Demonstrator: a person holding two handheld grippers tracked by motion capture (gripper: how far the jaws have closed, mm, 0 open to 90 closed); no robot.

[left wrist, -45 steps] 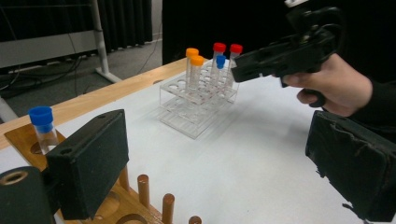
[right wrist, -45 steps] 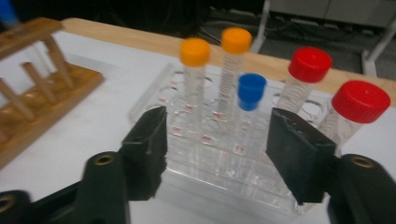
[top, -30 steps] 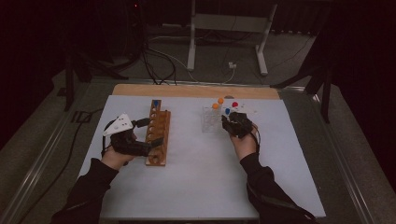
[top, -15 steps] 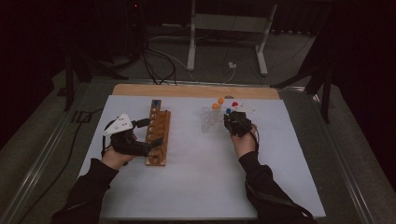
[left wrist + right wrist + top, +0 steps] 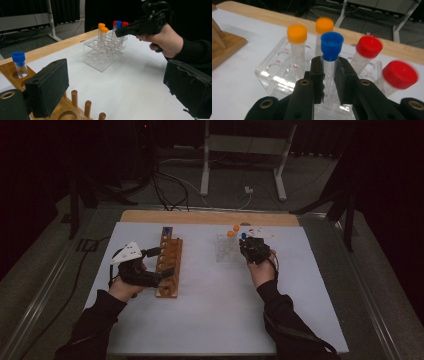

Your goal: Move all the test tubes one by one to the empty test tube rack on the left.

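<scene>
A clear plastic rack [image 5: 272,75] holds two orange-capped tubes [image 5: 297,35] and two red-capped tubes [image 5: 369,47]. My right gripper [image 5: 329,77] is shut on a blue-capped tube [image 5: 332,45] standing among them, gripping just below the cap. In the high view this gripper [image 5: 246,243] sits at the clear rack [image 5: 226,251], right of centre. My left gripper [image 5: 167,270] is open beside the wooden rack [image 5: 169,270], its pads [image 5: 47,90] wide apart and holding nothing. One blue-capped tube [image 5: 18,62] stands in the wooden rack's far hole [image 5: 166,229].
White sheet [image 5: 215,310] covers the table, with a wooden strip [image 5: 210,217] along the far edge. The wooden rack has several open holes and short pegs [image 5: 87,107]. Cables and a metal stand [image 5: 240,150] lie on the floor beyond.
The right gripper has shifted only slightly at the clear rack. The left hand and gripper have stayed beside the wooden rack.
</scene>
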